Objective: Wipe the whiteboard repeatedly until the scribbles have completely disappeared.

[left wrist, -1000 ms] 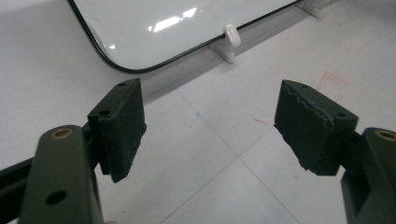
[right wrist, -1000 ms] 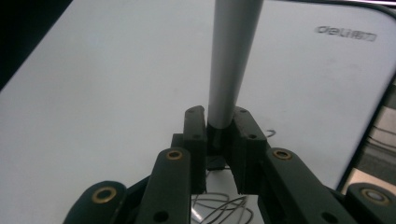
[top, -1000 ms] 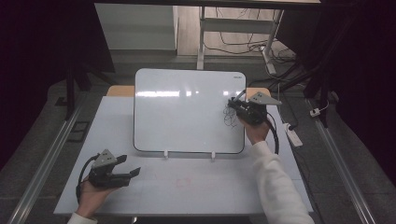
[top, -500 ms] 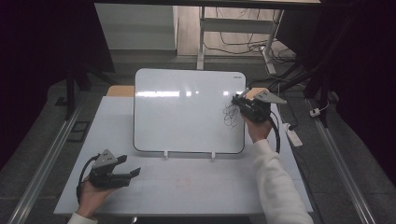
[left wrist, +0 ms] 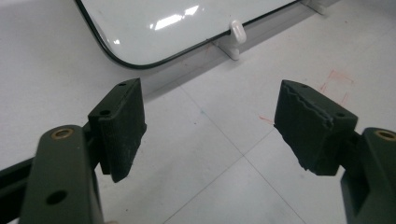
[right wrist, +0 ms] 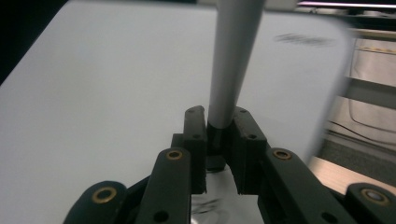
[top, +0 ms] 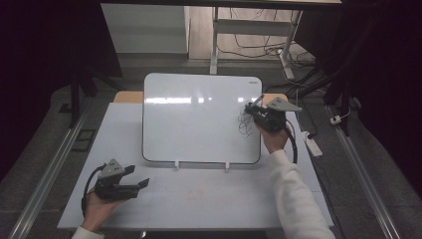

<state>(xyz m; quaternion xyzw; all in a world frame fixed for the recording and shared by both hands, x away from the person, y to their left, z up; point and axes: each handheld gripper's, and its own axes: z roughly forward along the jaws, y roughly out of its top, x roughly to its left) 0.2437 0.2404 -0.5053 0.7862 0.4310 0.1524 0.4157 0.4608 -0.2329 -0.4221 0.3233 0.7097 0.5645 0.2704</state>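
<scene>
The right gripper (top: 255,110) has edged along the whiteboard's (top: 199,124) right edge, clamping a marker (right wrist: 231,60) over the scribble (top: 245,122); the left gripper (top: 138,177) rests wide open

Right gripper (right wrist: 219,135) with its two black fingers (right wrist: 194,140) closed on the dark lower end of a grey marker (right wrist: 231,60), whose barrel rises out of the top of the frame. Behind it lies the whiteboard (right wrist: 107,79), carrying a blurred dark scribble (right wrist: 303,39) near its far right corner.
</scene>
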